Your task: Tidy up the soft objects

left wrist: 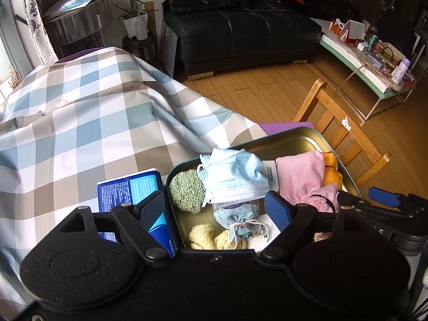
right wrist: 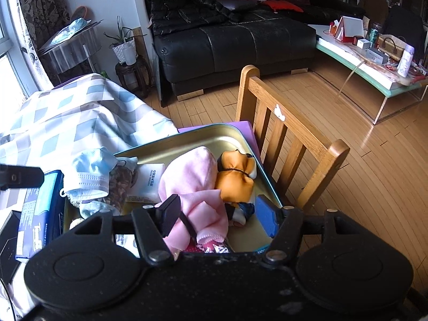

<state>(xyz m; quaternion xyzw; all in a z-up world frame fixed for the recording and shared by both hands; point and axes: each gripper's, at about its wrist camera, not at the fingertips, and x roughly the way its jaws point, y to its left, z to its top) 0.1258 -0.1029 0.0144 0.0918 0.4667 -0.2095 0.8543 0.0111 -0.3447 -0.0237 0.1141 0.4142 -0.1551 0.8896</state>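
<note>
A gold metal tin (left wrist: pixel 294 141) (right wrist: pixel 203 136) sits on the checked tablecloth and holds soft things. In the left wrist view it holds a green knitted ball (left wrist: pixel 187 194), a blue face mask (left wrist: pixel 235 176), a small blue drawstring pouch (left wrist: pixel 236 218), yellow knitted pieces (left wrist: pixel 214 236), a pink cloth (left wrist: pixel 299 176) and an orange pouch (left wrist: pixel 333 171). My left gripper (left wrist: pixel 214 208) is open above the tin's near end. My right gripper (right wrist: pixel 218 214) is open around the pink cloth (right wrist: pixel 192 187), beside the orange pouch (right wrist: pixel 235 182). The mask (right wrist: pixel 91 174) lies to its left.
A blue packet (left wrist: pixel 133 192) (right wrist: pixel 40 211) lies left of the tin on the checked tablecloth (left wrist: pixel 93 123). A wooden chair (right wrist: pixel 283 136) stands right of the table. A black sofa (right wrist: pixel 227 42) and a cluttered low table (right wrist: pixel 374 61) stand beyond the wooden floor.
</note>
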